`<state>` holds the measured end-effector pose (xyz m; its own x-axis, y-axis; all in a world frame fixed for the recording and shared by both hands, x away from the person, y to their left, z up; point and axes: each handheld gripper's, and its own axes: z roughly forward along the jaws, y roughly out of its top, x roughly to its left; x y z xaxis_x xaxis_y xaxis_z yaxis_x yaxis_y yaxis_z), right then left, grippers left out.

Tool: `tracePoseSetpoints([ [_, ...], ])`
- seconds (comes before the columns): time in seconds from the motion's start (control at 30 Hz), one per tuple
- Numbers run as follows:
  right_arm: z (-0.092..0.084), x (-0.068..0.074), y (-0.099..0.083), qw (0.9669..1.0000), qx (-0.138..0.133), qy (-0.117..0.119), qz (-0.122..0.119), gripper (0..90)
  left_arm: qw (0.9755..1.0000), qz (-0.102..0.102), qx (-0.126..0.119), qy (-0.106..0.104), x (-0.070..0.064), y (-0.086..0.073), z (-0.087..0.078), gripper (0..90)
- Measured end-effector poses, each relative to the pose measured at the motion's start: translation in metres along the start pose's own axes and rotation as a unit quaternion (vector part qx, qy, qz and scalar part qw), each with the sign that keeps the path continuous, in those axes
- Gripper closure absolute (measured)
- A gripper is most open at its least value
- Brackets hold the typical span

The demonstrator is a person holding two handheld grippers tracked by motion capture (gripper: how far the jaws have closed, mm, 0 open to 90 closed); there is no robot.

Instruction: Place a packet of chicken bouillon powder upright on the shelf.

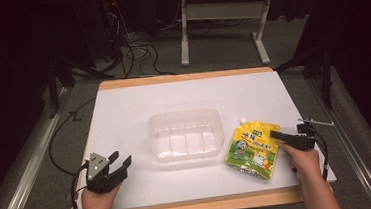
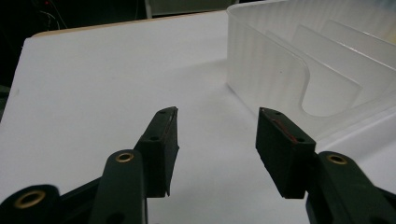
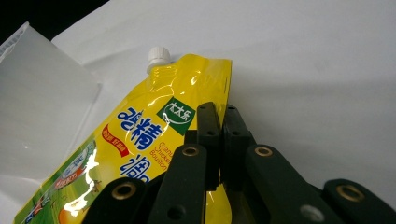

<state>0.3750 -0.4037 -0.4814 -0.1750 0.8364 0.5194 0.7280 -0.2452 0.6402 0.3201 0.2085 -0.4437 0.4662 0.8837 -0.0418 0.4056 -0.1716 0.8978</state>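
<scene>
Right tool is clamped on the upper right edge of the yellow spout pouch, which lies flat on the bench at 3 o'clock of the clear tub. Probably only a thin bite on the film; hard to tell how deep. Likely step: lift it into the tub. Raise slowly, let the pouch hang, clear the rim. Left tool idles wide apart at the tub's 8 o'clock.
</scene>
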Motion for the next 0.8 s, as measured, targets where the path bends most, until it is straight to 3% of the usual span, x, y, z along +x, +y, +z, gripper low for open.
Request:
tracePoseSetpoints([
  [0.27,-0.017,0.013,-0.001,0.9981,-0.048,0.009,-0.036,90.0,1.0,0.003,-0.002,-0.008,-0.002,0.004,0.007,47.5],
  [0.43,-0.034,0.03,-0.001,0.9943,-0.086,0.017,-0.062,90.0,0.9998,0.001,0.0,-0.019,-0.004,0.006,0.014,47.1],
  [0.5,-0.045,0.042,0.0,0.9911,-0.105,0.025,-0.078,90.0,0.9998,0.002,-0.001,-0.022,-0.005,0.007,0.016,47.1],
  [0.67,-0.057,0.061,0.0,0.9862,-0.124,0.033,-0.105,90.0,0.9997,0.002,-0.003,-0.025,-0.007,0.009,0.02,47.1],
  [0.8,-0.068,0.086,0.003,0.9779,-0.151,0.043,-0.138,90.0,0.9997,0.002,-0.006,-0.025,-0.007,0.01,0.02,47.1],
])
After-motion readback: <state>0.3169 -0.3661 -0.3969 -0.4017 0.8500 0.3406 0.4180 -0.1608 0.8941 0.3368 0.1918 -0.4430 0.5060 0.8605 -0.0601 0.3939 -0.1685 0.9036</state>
